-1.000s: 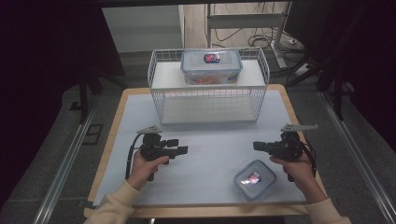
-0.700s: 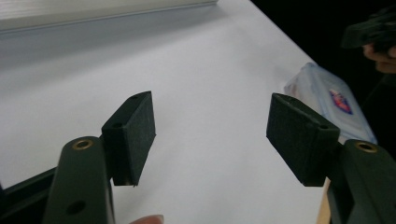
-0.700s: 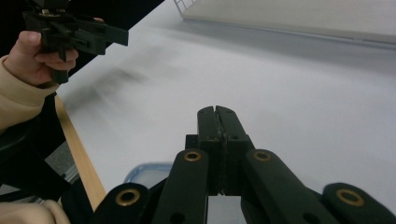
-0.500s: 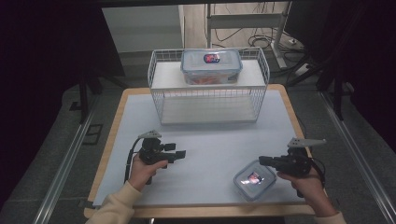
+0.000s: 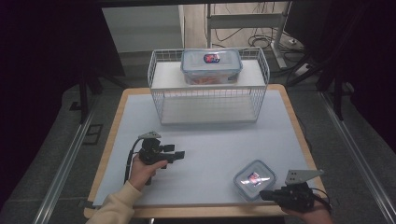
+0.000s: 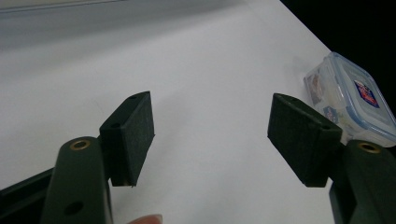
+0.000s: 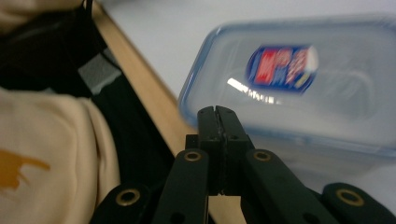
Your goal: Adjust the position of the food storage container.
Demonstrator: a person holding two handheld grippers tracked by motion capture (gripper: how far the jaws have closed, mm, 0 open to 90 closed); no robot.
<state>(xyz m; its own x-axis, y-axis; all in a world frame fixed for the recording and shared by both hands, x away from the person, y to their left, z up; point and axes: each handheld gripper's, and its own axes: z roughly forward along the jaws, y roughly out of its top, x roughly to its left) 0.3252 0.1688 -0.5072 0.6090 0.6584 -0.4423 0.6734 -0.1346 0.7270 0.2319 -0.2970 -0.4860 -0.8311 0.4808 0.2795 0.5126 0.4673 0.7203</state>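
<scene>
Right gripper (image 5: 263, 195) sits low at the near right edge of the table (image 5: 205, 144), its jaws pressed together with nothing between them. I see its tips just beside the small box (image 5: 255, 178), at the near side of the lid; the close view is blurred, so I cannot say if they touch. My right hand (image 5: 308, 214) holds it nearly level, pointing left. Left gripper (image 5: 180, 154) is well apart from the box, jaws wide and empty, held level by my left hand (image 5: 142, 169).
</scene>
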